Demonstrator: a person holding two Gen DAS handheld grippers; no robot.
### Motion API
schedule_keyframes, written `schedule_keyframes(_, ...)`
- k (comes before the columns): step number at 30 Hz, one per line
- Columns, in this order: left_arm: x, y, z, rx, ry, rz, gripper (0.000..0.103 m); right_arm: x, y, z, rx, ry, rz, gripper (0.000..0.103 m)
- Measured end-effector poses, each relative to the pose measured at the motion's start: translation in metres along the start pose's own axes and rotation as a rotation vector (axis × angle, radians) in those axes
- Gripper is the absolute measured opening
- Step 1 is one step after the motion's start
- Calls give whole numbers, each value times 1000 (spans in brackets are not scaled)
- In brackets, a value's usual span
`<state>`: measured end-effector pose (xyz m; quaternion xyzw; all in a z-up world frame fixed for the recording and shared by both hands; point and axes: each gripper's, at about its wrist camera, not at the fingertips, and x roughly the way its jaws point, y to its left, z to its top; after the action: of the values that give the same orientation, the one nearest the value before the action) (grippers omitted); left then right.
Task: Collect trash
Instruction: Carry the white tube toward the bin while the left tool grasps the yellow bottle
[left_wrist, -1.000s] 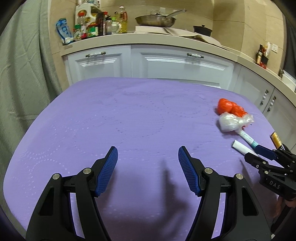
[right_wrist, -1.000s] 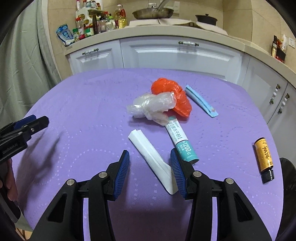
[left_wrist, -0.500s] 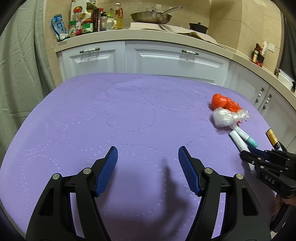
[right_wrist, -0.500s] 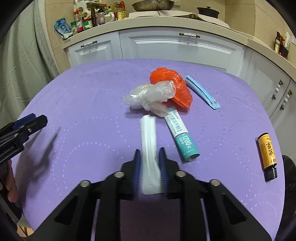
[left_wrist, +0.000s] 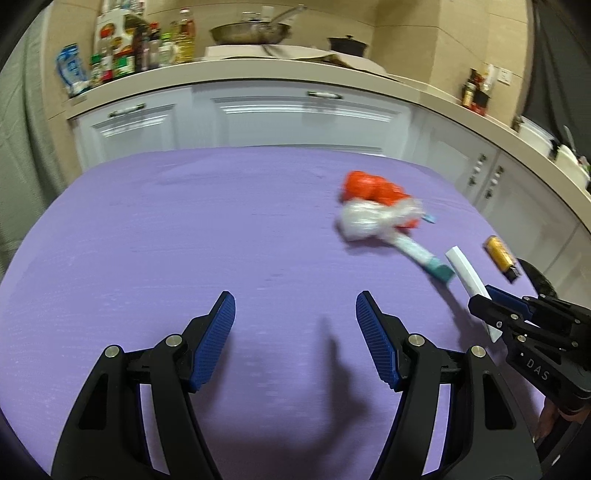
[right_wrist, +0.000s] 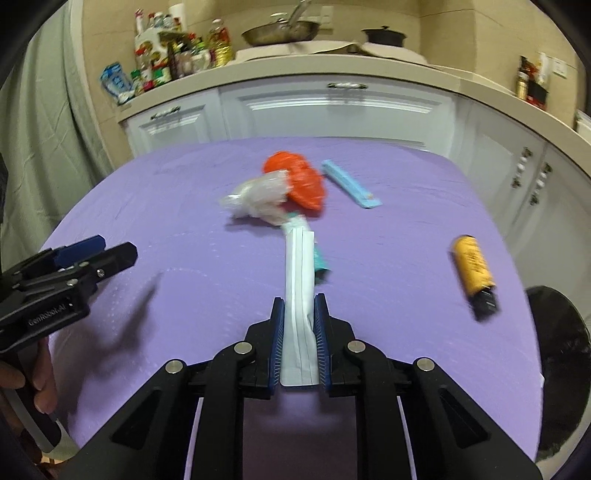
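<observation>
Two blue pads of the left gripper (left_wrist: 295, 325) stand apart, released, over the bare purple desk (left_wrist: 184, 229). Right wrist view: right gripper (right_wrist: 299, 325) clenched on the white folded wrapper (right_wrist: 298, 273), lifted above the desk.

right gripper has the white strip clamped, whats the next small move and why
Probably lift the right gripper a little, then carry the strip toward the dark round bin at the table's right edge. The white folded strip is pinched between its blue pads, and its far end overlaps the teal tube; rising first should avoid dragging that.
</observation>
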<state>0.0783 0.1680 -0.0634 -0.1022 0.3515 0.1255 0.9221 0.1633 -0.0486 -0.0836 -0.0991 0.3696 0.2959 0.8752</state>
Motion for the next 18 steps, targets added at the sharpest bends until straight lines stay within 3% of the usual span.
schedule_keyframes(18, 15, -162, 2, 204, 10, -160, 66, -70, -136, -43, 218, -110, -231, 17)
